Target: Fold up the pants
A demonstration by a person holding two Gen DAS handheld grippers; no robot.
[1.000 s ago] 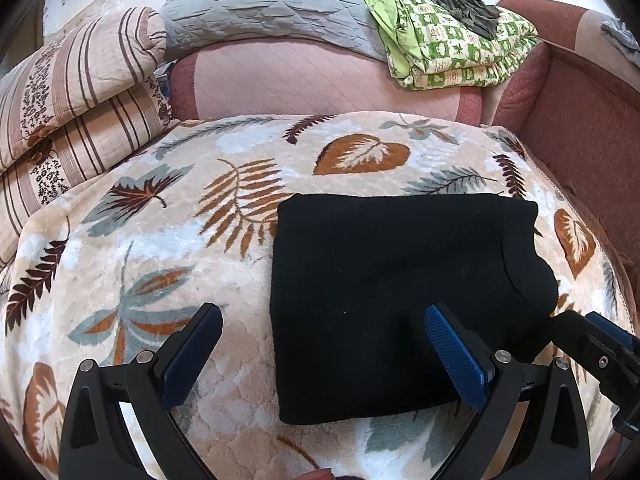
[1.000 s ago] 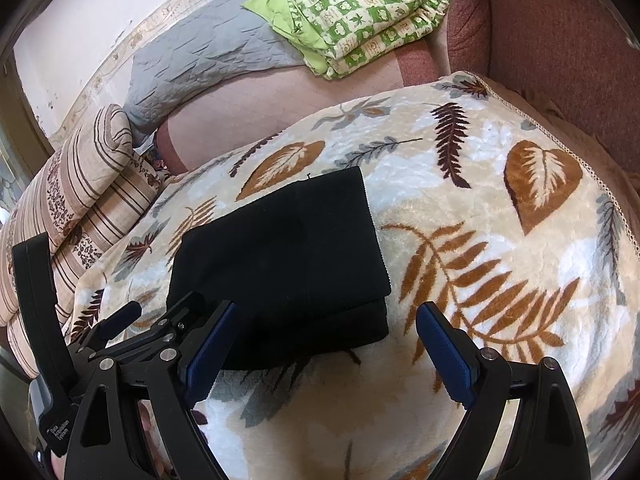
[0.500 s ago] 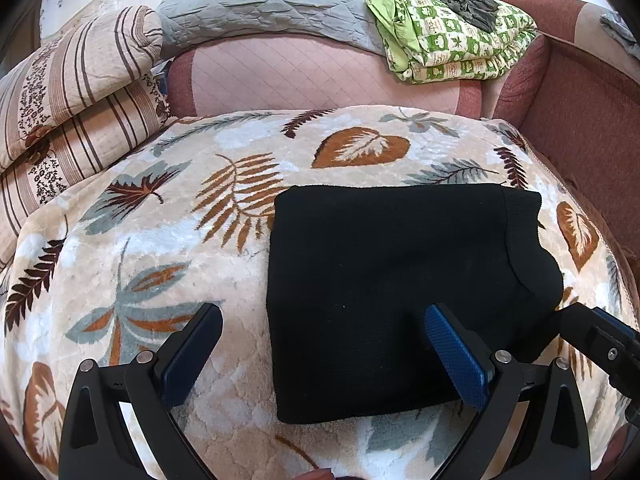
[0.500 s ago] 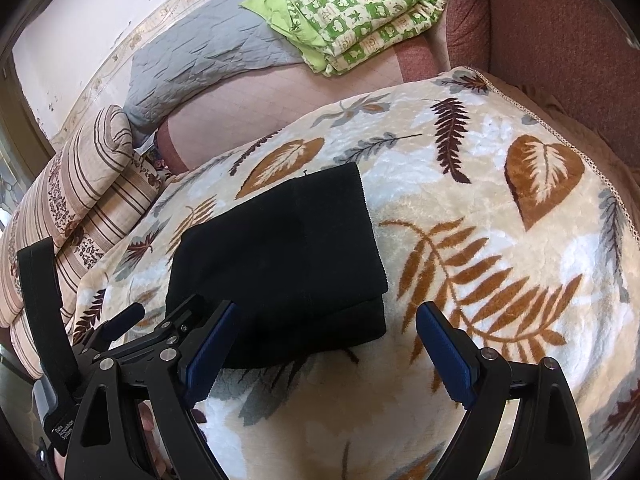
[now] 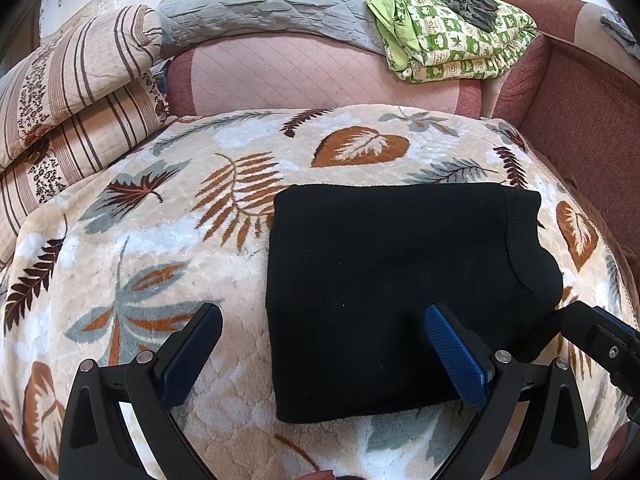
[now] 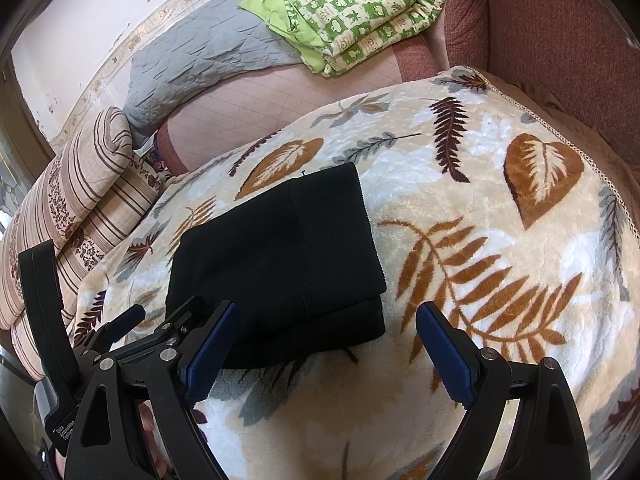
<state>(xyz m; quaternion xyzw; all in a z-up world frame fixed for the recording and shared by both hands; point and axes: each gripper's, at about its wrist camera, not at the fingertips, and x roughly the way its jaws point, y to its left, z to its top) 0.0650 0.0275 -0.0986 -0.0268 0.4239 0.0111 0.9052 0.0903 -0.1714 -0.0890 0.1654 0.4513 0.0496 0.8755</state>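
The black pants (image 5: 392, 280) lie folded into a thick rectangle on the leaf-patterned blanket (image 5: 160, 248). They also show in the right wrist view (image 6: 280, 264), with the ribbed waistband on top at the right. My left gripper (image 5: 324, 344) is open and empty, just above the near left part of the pants. My right gripper (image 6: 324, 344) is open and empty, near the pants' front right corner. The right gripper also shows at the right edge of the left wrist view (image 5: 600, 340).
Striped pillows (image 5: 68, 112) are stacked at the left. A grey quilt (image 5: 256, 4) and a folded green patterned blanket (image 5: 448, 36) lie on the pink sofa back (image 5: 320, 76). A red sofa arm (image 5: 580, 112) rises at the right.
Both grippers have drawn back slightly and risen; the pants sit a little farther off in both views. The pants have not moved on the blanket.
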